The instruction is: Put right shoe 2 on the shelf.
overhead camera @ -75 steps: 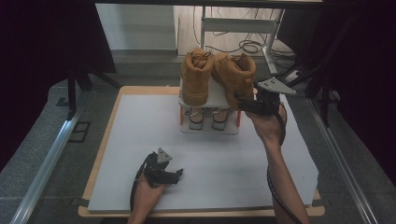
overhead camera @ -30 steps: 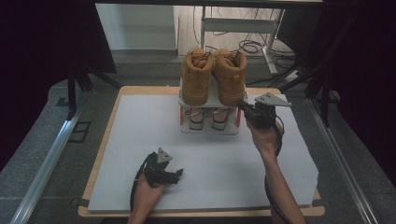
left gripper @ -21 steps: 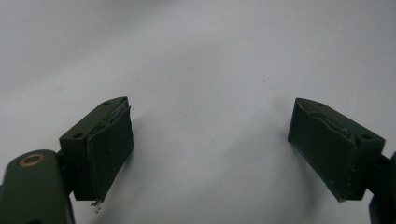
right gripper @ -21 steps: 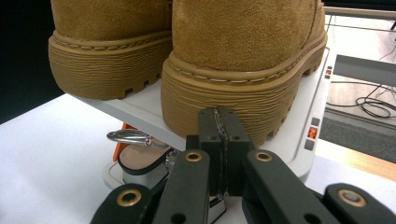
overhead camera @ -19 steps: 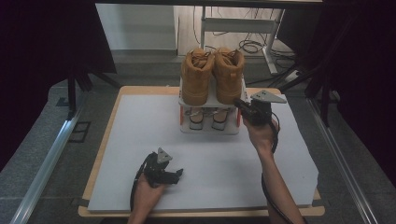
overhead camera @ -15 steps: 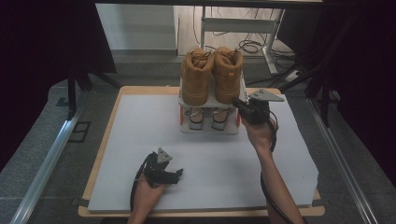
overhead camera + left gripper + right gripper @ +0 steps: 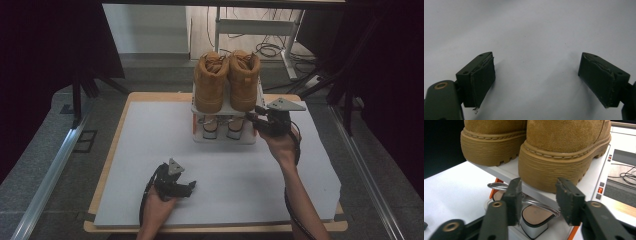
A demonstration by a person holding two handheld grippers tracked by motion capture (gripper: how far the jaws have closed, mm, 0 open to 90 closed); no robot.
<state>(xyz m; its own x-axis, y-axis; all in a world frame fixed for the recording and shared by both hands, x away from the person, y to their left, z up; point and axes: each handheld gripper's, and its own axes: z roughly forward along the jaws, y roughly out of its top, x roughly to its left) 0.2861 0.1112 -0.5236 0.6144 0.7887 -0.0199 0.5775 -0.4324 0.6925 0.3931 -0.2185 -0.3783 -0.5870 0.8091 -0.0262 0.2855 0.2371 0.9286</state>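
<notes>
Two tan suede boots stand side by side, the left boot (image 7: pixel 209 82) and the right boot (image 7: pixel 243 80), on the top shelf of a small white shoe rack (image 7: pixel 225 140). A pair of low shoes (image 7: pixel 220 128) sits on the shelf below. My right gripper (image 7: pixel 253 120) is at the rack's right front corner. Its jaws have just been opening and stand apart in front of the right boot's sole (image 7: pixel 549 173), pressing on nothing. My left gripper (image 7: pixel 190 186) rests on the white board, open and empty (image 7: pixel 536 80).
The white board (image 7: pixel 150 150) covers a wooden table (image 7: pixel 220 227). A metal rail (image 7: pixel 50 170) runs along the floor at the left. Behind the table are desk legs and cables (image 7: pixel 270 47). Dark curtains hang on both sides.
The right boot, earlier tilted above the rack in my right gripper, now stands upright on the top shelf. The right gripper's jaws have opened off it. The left gripper stayed put.
</notes>
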